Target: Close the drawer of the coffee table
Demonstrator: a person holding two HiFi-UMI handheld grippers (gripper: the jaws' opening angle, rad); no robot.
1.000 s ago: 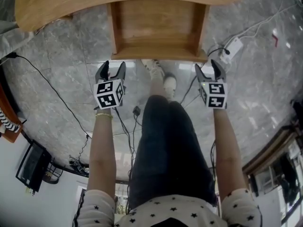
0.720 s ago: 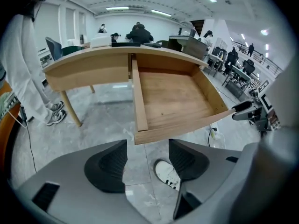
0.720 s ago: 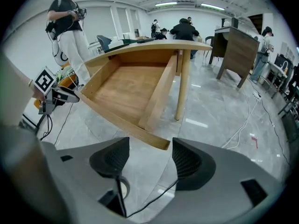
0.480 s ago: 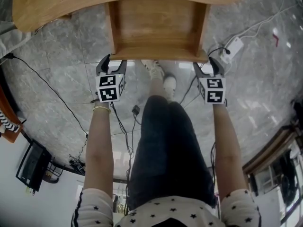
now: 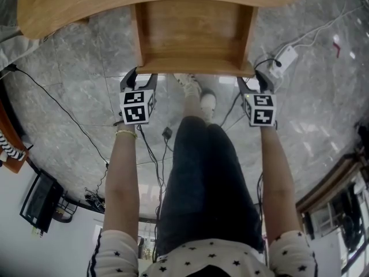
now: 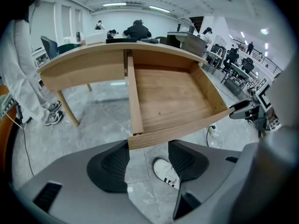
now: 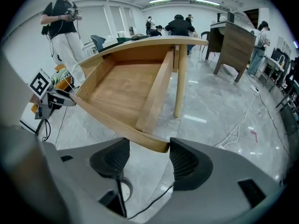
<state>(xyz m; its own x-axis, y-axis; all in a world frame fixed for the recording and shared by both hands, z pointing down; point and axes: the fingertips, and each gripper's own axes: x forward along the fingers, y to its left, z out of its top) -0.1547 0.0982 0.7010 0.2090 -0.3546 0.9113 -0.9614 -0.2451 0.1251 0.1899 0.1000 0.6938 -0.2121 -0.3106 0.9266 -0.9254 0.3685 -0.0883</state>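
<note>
Drawer [image 5: 193,36] stands pulled out of the table [image 5: 52,10], its bare wooden inside open to you and its front board just ahead of both pairs of fingers.

Your left gripper [image 5: 139,77] has its fingers [image 6: 110,164] spread and gripping nothing. In the left gripper view the drawer's front left corner sits right at their tips, over the gap. Whether the tips touch the wood cannot be told.

Your right gripper [image 5: 253,78] is released the same way, fingers [image 7: 189,164] wide apart. The drawer's front right corner lies at their tips, again over the gap.

Below the left fingers a white shoe [image 6: 163,171] rests on the grey marble floor [image 5: 75,97]. Under the right fingers a dark cable [image 7: 149,202] runs across that floor. A white power strip [image 5: 282,56] lies just beyond the right fingers, to their outer side.
</note>
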